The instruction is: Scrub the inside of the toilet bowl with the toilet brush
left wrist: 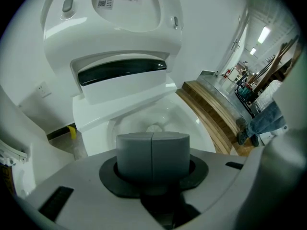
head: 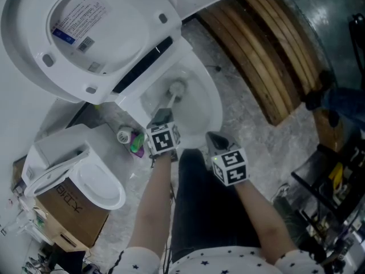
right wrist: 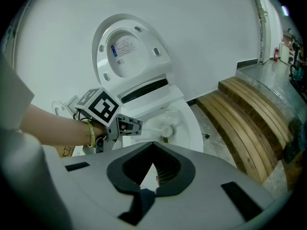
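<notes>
Hovering nearest, the right gripper (head: 213, 142) had its jaws apart, empty. The left gripper (head: 163, 116) squeezed the brush (head: 176, 88) by its handle end, likely the best spot; it looked light and stiff. Its head sat inside the toilet bowl (head: 215, 104).

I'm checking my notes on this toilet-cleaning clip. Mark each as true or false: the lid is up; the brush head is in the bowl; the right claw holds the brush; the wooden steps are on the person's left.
1. The toilet lid is raised. True.
2. The toilet brush has its head inside the toilet bowl. True.
3. The right claw holds the brush. False: the left claw is shut on its handle; the right claw is open and empty.
4. The wooden steps are on the person's left. False: they lie to the right of the toilet.
</notes>
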`<state>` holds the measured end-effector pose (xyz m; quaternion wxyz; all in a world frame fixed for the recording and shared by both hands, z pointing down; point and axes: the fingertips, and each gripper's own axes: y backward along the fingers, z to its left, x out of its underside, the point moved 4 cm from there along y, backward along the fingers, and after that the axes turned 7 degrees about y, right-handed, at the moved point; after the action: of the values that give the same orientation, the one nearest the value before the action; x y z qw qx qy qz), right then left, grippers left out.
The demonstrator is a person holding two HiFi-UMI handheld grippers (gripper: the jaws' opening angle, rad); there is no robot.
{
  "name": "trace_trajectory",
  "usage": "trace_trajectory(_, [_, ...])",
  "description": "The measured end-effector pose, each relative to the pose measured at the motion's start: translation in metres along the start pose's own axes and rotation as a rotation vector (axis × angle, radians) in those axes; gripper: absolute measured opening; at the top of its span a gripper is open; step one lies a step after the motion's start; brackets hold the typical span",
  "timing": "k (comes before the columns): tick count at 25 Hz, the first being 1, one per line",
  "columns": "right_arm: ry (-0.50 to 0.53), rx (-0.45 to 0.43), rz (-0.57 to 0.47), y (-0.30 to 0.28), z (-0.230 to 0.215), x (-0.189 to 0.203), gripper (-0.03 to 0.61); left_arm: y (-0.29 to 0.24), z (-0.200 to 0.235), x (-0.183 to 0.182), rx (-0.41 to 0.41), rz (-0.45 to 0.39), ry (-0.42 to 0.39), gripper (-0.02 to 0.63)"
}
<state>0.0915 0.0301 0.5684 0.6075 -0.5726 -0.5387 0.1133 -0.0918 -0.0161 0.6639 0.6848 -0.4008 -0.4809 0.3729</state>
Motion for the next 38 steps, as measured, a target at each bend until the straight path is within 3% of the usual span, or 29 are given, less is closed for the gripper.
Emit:
trace_trajectory(4, [0.002, -0.004, 0.001, -0.002, 0.001, -0.002, 0.008, -0.002, 0.010, 0.008, -0.027, 0.051, 0.029, 0.152])
trace_trajectory(25, [0.013, -0.001, -0.010, 0.000, 0.001, -0.009, 0.008, 0.007, 0.032, 0.007, -0.077, 0.040, 0.037, 0.152])
trace_trajectory(38, [0.036, 0.021, -0.041, 0.030, -0.002, -0.024, 0.008, 0.055, 0.016, -0.010, -0.068, -0.053, 0.033, 0.152])
